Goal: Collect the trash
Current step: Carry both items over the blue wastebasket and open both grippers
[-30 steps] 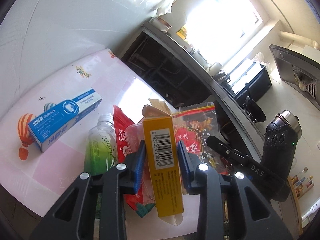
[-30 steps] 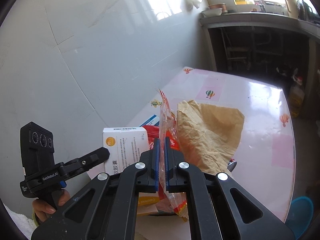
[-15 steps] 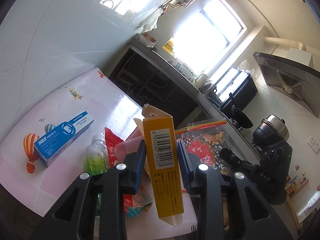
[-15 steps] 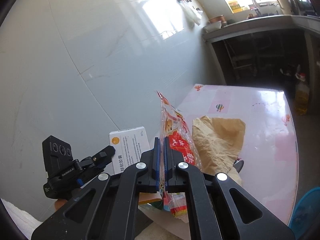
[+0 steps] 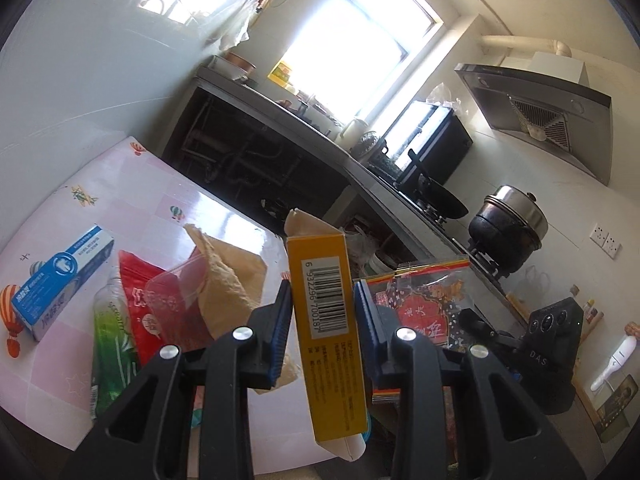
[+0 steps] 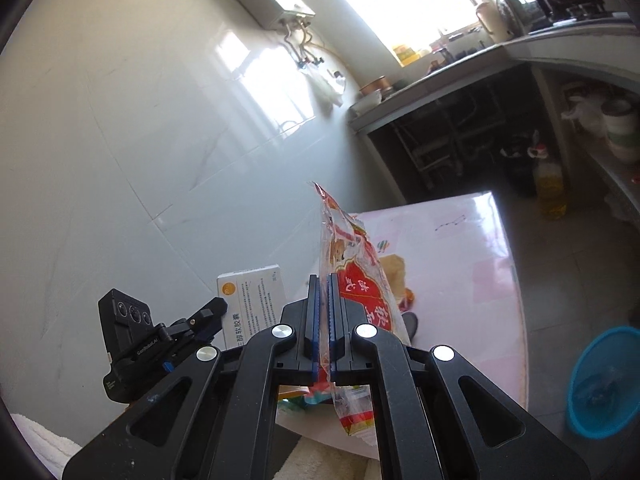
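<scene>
Both pieces of trash have come up off the surface (image 5: 132, 184) since a second ago. Left hand-held gripper (image 5: 322, 320) clamps the yellow carton (image 5: 328, 320), frame centre. Right hand-held gripper (image 6: 324, 320) is clenched on the red-printed snack bag (image 6: 352, 272), also centre.

Both look ready for the bin; blue basin (image 6: 604, 384) on the floor, lower right, is a likely target.

Left behind at left frame: toothpaste box (image 5: 60, 280), green bottle (image 5: 110, 344), red pouch (image 5: 140, 300), brown paper (image 5: 232, 272). Kitchen: bright window, range hood, steel pot.

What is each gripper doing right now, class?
Left gripper: closed on the yellow box.
Right gripper: closed on the snack wrapper.
</scene>
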Demonstrator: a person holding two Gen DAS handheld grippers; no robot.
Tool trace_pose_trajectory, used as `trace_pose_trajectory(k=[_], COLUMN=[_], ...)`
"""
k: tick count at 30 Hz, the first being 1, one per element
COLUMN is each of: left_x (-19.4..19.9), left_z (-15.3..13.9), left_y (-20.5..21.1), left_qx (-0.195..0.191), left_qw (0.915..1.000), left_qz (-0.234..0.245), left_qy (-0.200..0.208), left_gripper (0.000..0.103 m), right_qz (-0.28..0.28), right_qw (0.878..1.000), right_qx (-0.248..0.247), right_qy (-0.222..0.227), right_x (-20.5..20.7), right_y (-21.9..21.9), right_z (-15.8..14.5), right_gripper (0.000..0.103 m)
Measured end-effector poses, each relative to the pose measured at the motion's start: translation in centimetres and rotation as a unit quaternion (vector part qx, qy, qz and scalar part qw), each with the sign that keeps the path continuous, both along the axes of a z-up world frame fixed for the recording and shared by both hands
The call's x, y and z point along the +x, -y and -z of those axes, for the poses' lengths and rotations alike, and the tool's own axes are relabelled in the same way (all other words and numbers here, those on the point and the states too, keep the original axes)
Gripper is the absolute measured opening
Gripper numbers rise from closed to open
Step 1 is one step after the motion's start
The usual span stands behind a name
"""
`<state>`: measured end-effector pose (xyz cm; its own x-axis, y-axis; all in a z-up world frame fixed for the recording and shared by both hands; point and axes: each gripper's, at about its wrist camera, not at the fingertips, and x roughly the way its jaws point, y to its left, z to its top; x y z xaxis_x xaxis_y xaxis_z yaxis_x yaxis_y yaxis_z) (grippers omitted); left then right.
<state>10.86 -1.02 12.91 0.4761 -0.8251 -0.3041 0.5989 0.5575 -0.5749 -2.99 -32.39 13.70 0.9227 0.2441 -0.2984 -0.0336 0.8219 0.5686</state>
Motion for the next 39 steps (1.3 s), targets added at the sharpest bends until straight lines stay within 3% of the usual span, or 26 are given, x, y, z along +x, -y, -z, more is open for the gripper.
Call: trace_pose_trajectory(k=[9, 17, 27, 34, 38, 39], left_x=[-1.9, -3.2, -4.6, -5.0, -4.8, -4.7], left_z=[-0.2, 1.3, 7.4, 12.9, 15.3, 15.9], left_y=[9.2, 18.9, 31.8, 39.2, 42.8, 43.8], left_qx=[0.020, 0.061, 0.166, 0.238, 0.267, 0.273], left_qw=[0.9954, 0.9839, 0.9522, 0.9278, 0.9192, 0.9177], left_qz=[0.094, 0.168, 0.252, 0.277, 0.279, 0.278], left_qy=[0.005, -0.007, -0.049, -0.078, -0.078, -0.079], left_gripper=[0.029, 0.029, 0.029, 0.030, 0.030, 0.030], right_qz=[0.093, 0.184, 0.282, 0.300, 0.315, 0.321], right_qw=[0.995, 0.981, 0.945, 0.921, 0.906, 0.902], right_qx=[0.030, 0.037, 0.069, 0.135, 0.164, 0.168], right_qy=[-0.012, -0.051, -0.148, -0.210, -0.230, -0.233], right_x=[-5.5, -9.1, -12.4, -12.3, -11.3, -11.0], right_y=[5.1, 9.4, 15.4, 19.3, 21.7, 22.2], right_z=[2.2, 5.2, 13.0, 20.4, 23.3, 23.8], right_gripper=[0.002, 0.002, 0.002, 0.002, 0.002, 0.007])
